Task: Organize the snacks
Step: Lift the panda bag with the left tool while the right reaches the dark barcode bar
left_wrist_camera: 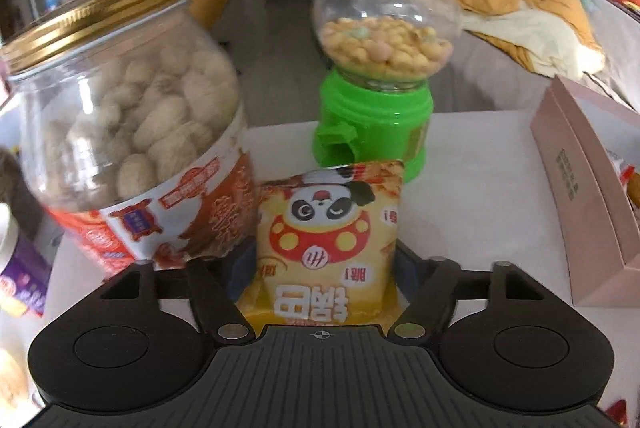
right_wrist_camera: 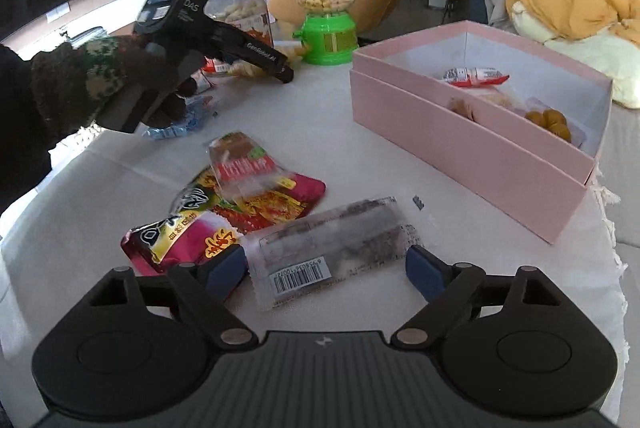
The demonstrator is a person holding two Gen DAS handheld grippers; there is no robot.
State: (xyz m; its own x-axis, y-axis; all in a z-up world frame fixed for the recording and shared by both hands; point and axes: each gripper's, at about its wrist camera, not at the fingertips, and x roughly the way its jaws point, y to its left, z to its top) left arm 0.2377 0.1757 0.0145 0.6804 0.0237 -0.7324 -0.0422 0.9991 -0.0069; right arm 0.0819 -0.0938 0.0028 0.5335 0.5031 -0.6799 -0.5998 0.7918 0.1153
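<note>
My left gripper is shut on a yellow panda snack bag, held above the white table in front of the cookie jar and the green dispenser. My right gripper is open, its blue pads either side of a clear wrapped dark snack bar that lies on the table. The pink box stands open to the right with several snacks inside. Loose packets lie left of the bar: a red-pink bag and a clear packet with a red label. The left gripper also shows in the right wrist view.
A big clear cookie jar with a gold lid stands at the left. A green candy dispenser stands behind the panda bag. The pink box's side is at the right. A yellow plush and bedding lie beyond the table.
</note>
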